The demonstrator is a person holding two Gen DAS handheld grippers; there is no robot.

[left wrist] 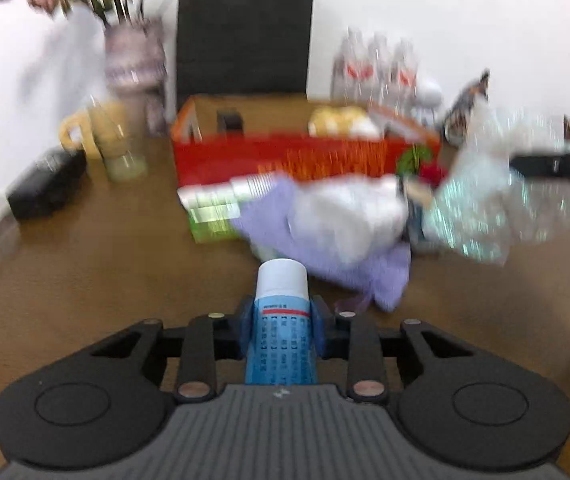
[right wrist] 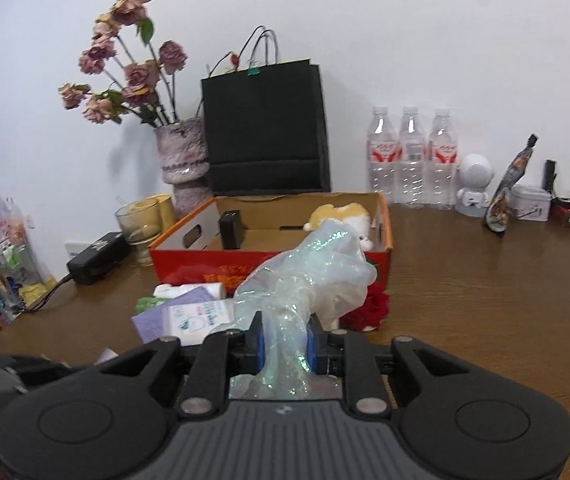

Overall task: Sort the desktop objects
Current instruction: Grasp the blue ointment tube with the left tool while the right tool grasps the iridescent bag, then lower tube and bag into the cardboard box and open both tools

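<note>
My left gripper [left wrist: 281, 322] is shut on a blue bottle with a white cap [left wrist: 281, 312], held above the wooden table [left wrist: 85, 280]. My right gripper [right wrist: 285, 344] is shut on a shimmery clear plastic wrap [right wrist: 309, 276], which also shows in the left wrist view [left wrist: 497, 200], lifted in front of the open red cardboard box [right wrist: 213, 268]. The box holds a black block [right wrist: 231, 228] and a yellow-white plush toy [right wrist: 345, 216]. A purple cloth [left wrist: 325, 240], a white packet [right wrist: 199, 316], a green-white pack [left wrist: 213, 212] and a red rose [right wrist: 371, 308] lie before the box [left wrist: 285, 156].
Along the back wall stand a vase of dried flowers [right wrist: 183, 156], a black paper bag [right wrist: 265, 128], three water bottles [right wrist: 413, 156], a white figurine [right wrist: 475, 184], a snack pouch [right wrist: 505, 196] and a tin [right wrist: 531, 202]. A glass [right wrist: 139, 228] and black adapter [right wrist: 99, 256] sit left.
</note>
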